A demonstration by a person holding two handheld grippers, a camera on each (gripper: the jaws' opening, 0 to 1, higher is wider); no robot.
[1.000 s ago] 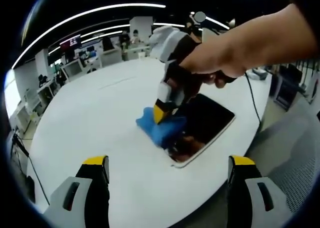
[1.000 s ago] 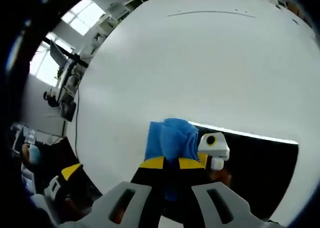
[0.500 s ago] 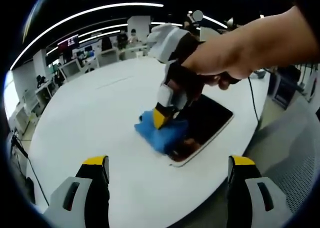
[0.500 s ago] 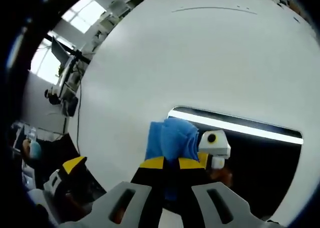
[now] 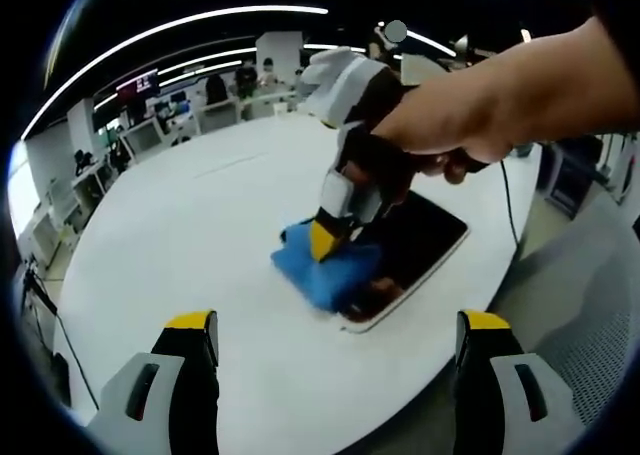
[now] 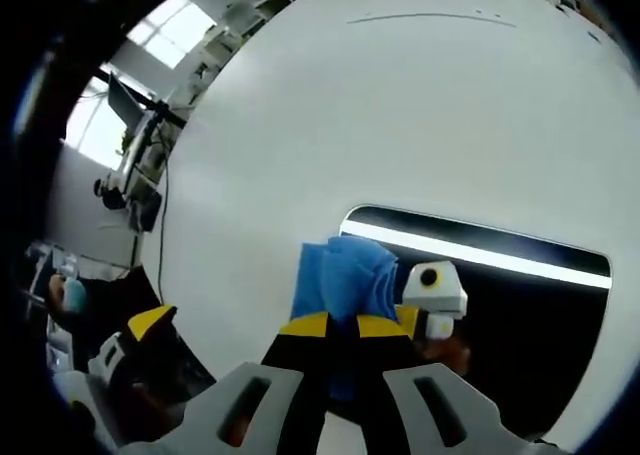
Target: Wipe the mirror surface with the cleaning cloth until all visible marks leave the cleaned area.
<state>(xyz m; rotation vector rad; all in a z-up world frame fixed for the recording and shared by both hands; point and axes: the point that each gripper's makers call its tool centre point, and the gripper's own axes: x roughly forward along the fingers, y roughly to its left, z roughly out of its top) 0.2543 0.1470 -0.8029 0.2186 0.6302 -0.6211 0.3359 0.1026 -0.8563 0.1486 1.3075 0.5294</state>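
Note:
A dark rectangular mirror (image 5: 420, 240) with a white rim lies flat on the round white table (image 5: 190, 235). A blue cleaning cloth (image 5: 330, 270) rests over the mirror's near-left corner. My right gripper (image 5: 325, 240), held by a hand, is shut on the cloth and presses it down. In the right gripper view the cloth (image 6: 345, 275) bunches between my right gripper's (image 6: 342, 327) yellow-tipped jaws, with the mirror (image 6: 520, 305) stretching to the right and reflecting a ceiling light. My left gripper (image 5: 335, 325) hovers open over the table's near edge, apart from the mirror, nothing between its jaws.
The table's edge (image 5: 470, 315) runs close to the mirror on the right, with grey floor (image 5: 580, 305) beyond it. A black cable (image 5: 505, 200) trails over the table edge. Desks and monitors (image 5: 150, 125) stand in the background. My left gripper's yellow tip (image 6: 145, 325) shows at lower left in the right gripper view.
My right gripper has slid the cloth slightly along the mirror's corner area; more of the mirror's lit edge shows in the right gripper view. The left gripper has held still.

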